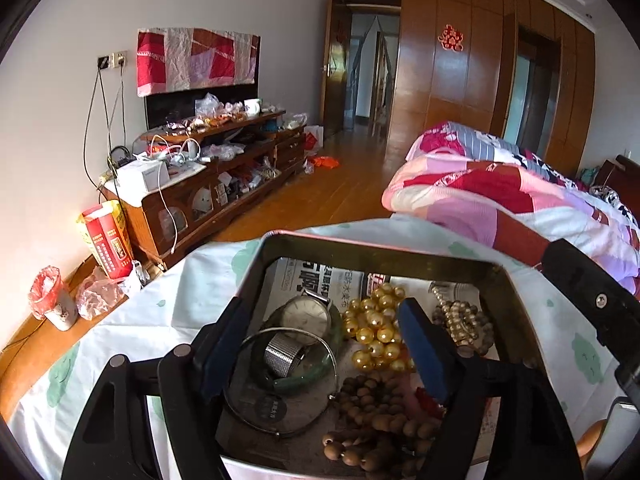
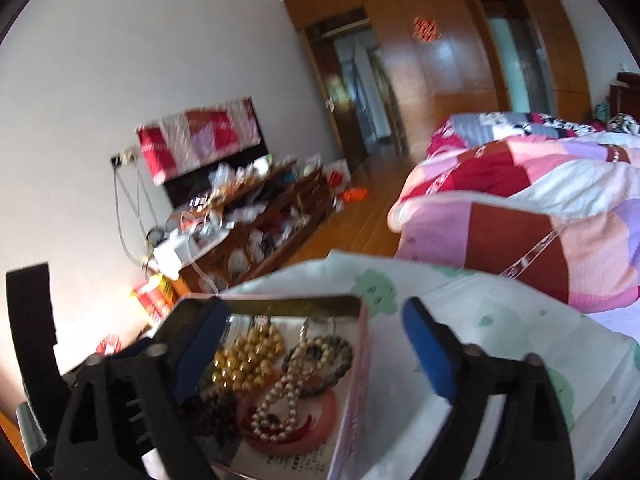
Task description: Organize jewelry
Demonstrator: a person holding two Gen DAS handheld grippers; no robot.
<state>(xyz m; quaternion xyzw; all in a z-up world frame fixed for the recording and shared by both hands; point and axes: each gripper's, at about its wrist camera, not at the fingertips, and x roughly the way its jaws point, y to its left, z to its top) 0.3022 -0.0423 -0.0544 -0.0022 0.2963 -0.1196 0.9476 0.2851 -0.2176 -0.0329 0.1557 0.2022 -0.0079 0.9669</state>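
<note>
- Hovering over the tin (image 1: 256, 264), the left gripper (image 1: 320, 324) stands with its blue pads spread wide and nothing pinched; the watch (image 1: 306, 314) and the thin wire bangle (image 1: 280, 384) lie below the gap. A descent from here could catch bangle, watch strap and green bangle (image 1: 304, 380) together, since they overlap.
- Nearest the left camera, the wooden bead strand (image 1: 372, 420) sprawls in loose loops under the right-hand pad. Closing there would likely snag one loop and drag the rest, tipping neighbours out of place.
- Further in, the gold bead cluster (image 1: 376, 328) touches the blue pad's side; a sideways nudge could roll the beads into the watch.
- Gaping just as wide, the right gripper (image 2: 316, 340) holds nothing. One pad sits over the tin's near corner, the other hangs outside the pink wall (image 2: 356, 392), so a straight drop would land a finger on the rim and could tilt the tin on the soft bedsheet (image 2: 500, 320).
- Beyond that pad, the pearl strand (image 2: 280, 396) lies across the dark bead bracelet (image 2: 336, 356) and a red piece I cannot identify; lifting one would probably haul the others.
- Farthest off, the folded quilt (image 2: 540, 232) crowds the sheet, leaving little flat room for sorted pieces, which may slide into folds.
</note>
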